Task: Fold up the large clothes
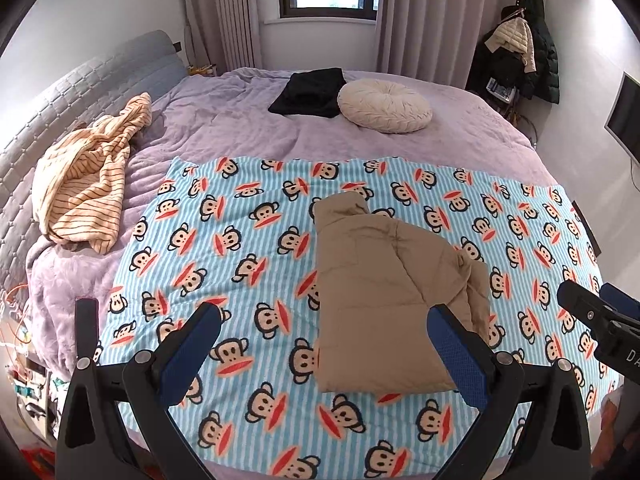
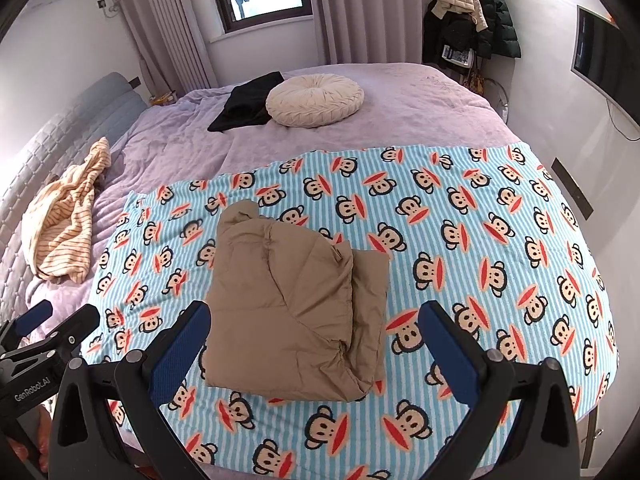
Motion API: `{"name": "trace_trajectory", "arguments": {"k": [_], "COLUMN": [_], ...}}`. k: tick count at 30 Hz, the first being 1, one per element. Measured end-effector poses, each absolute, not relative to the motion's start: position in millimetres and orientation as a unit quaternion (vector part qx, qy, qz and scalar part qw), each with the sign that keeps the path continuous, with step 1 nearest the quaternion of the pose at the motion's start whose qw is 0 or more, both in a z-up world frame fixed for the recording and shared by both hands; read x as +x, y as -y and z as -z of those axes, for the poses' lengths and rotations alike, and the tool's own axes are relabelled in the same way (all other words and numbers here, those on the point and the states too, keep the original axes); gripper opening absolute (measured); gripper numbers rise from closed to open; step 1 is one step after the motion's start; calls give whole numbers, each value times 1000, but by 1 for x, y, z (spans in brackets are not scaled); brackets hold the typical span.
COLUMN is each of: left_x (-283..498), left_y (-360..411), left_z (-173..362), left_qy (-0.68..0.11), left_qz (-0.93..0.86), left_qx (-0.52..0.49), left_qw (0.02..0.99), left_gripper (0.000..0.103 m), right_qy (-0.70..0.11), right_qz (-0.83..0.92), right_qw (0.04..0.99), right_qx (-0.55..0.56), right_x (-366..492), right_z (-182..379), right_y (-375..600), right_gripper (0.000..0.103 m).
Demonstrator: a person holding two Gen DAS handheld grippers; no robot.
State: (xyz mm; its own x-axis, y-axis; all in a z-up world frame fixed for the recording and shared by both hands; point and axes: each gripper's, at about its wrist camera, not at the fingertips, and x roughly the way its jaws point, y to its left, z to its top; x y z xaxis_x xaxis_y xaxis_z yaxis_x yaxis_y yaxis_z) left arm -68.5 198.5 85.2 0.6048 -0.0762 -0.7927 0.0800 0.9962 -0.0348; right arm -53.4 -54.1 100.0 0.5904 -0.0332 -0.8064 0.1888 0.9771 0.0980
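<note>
A tan padded jacket (image 1: pixel 384 300) lies folded into a thick bundle on the blue striped monkey-print blanket (image 1: pixel 240 256), near the bed's front edge. In the right wrist view the same jacket (image 2: pixel 296 312) shows its folded layers stacked, with a loose flap on the right. My left gripper (image 1: pixel 324 320) hangs open above the blanket, its blue pads (image 1: pixel 188 356) wide apart, holding nothing. My right gripper (image 2: pixel 316 316) is open too, above the jacket's near end, empty. The right gripper (image 1: pixel 596 316) shows at the left view's right edge, and the left gripper (image 2: pixel 44 320) at the right view's left edge.
A striped cream garment (image 1: pixel 88 184) lies crumpled by the grey headboard (image 1: pixel 52 112). A black folded cloth (image 1: pixel 312 92) and a round cream cushion (image 1: pixel 384 106) rest at the far side of the lilac bedspread (image 1: pixel 240 120). Coats hang on a rack (image 1: pixel 516 44) by the curtains.
</note>
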Motion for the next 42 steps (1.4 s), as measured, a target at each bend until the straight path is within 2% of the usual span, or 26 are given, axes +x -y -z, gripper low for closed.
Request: {"name": "trace_trajectory", "arguments": {"k": [42], "left_x": [-70], "left_y": [-200], "left_z": [-81], "left_qy": [-450], "left_qz": [40], "left_qx": [-3], "left_qw": [892], "left_gripper": [103], "right_qy": [-452], "right_qz": [60], "right_qw": [886], "right_qx": [90], "right_x": [-57], "right_z": [-99], "right_y": [48], "right_gripper": [103]}}
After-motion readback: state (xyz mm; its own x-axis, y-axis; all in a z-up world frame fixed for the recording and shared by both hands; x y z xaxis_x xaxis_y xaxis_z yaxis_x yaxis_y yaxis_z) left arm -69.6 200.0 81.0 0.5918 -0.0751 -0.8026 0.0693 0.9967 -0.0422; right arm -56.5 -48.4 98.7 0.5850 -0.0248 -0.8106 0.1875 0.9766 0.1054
